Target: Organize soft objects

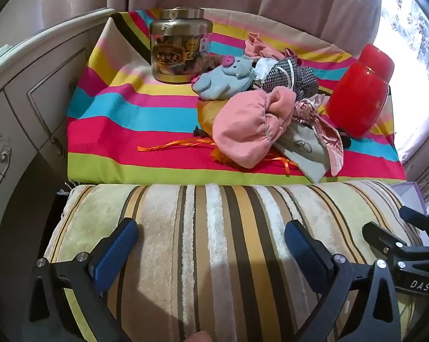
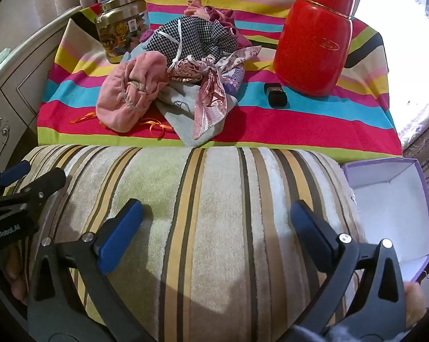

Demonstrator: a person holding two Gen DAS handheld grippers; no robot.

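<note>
Pink pouch (image 2: 128,91) near tabletop front edge: light, floppy; pinch gathered drawstring neck. Left gripper (image 1: 211,242), right gripper (image 2: 217,222) fingers wide, empty.

Left gripper (image 1: 211,240): black angular frame arms, triangular cut-outs, silver round screw heads at pivots, blue textured pads (image 1: 114,252) on inner finger faces. Right gripper (image 2: 217,222): same build, black arms, silver screws, blue pads (image 2: 120,236). White lettering "DAS" on black body at right edge of left view; white "GenRobot.AI" marking at left edge of right view.
</note>
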